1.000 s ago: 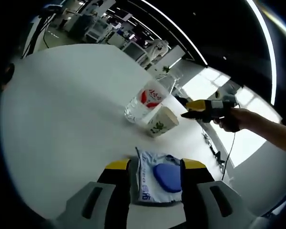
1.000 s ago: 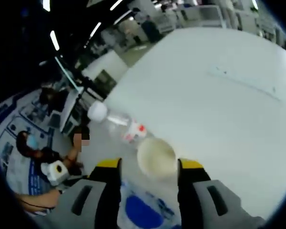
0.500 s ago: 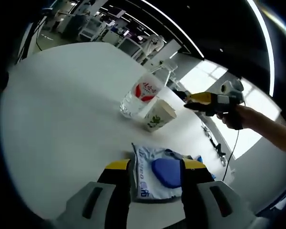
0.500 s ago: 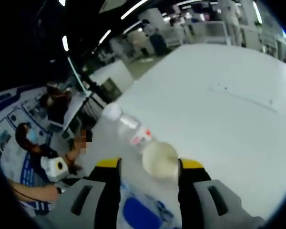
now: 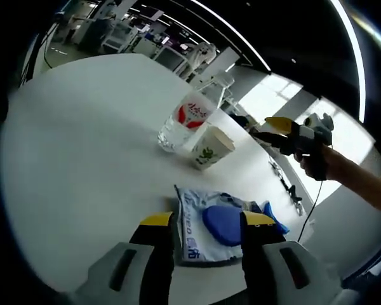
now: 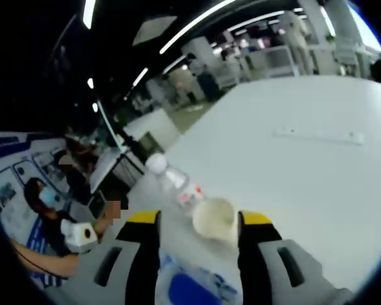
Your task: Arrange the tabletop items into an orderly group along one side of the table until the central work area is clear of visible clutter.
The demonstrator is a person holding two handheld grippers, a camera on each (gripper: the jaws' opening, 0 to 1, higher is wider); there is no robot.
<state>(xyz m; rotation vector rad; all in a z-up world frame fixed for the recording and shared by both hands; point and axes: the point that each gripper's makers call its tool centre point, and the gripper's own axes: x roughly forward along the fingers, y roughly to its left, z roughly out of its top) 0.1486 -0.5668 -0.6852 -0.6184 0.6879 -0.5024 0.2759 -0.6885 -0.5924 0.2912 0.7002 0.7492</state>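
A white wet-wipes pack [image 5: 200,244] with a blue lid lies flat on the white table [image 5: 82,146], between the jaws of my left gripper [image 5: 208,219], which is open. Beyond it a paper cup [image 5: 211,147] with a green print stands beside a clear water bottle [image 5: 187,121] with a red label, lying on its side. My right gripper [image 5: 259,132] hovers to the right of the cup, apart from it. In the right gripper view the right gripper [image 6: 198,219] is open. The cup [image 6: 216,220] shows its mouth between the jaws, with the bottle [image 6: 174,181] behind it and the wipes pack [image 6: 190,286] below.
The table edge runs close behind the cup and bottle, with a floor and office desks beyond. A seated person [image 6: 41,197] is off the table's left side in the right gripper view. Bare tabletop [image 6: 305,171] stretches to the right there.
My right gripper has drawn back from the cup, so the gap is wider. The left view has shifted, showing more of the wipes pack. Cup, bottle and pack have stayed put.
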